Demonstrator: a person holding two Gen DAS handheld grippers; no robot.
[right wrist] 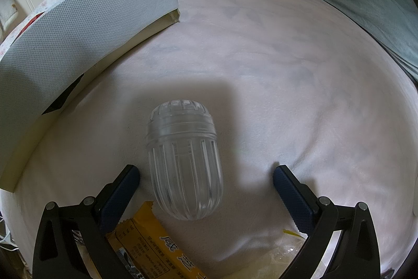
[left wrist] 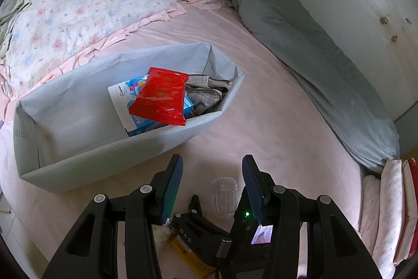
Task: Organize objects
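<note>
A clear ribbed plastic jar [right wrist: 184,164] lies on its side on the pink bedsheet [right wrist: 274,56]. My right gripper [right wrist: 206,171] is open and straddles it, the left pad close to the jar and the right pad well clear. A yellow snack packet [right wrist: 146,234] lies just under the left finger. In the left wrist view the jar [left wrist: 223,198] shows below my left gripper [left wrist: 212,160], which is open and empty, hovering in front of the grey fabric bin [left wrist: 78,161]. The bin holds a red packet [left wrist: 160,96], a white and blue box [left wrist: 122,98] and plaid cloth [left wrist: 209,93].
Floral pillows [left wrist: 78,12] lie behind the bin, and a grey-green quilt [left wrist: 300,49] runs along the wall on the right. Folded bedding [left wrist: 389,205] is stacked at the bed's right edge. The bin wall [right wrist: 78,30] stands left of the jar. A clear wrapper [right wrist: 287,252] lies near the right finger.
</note>
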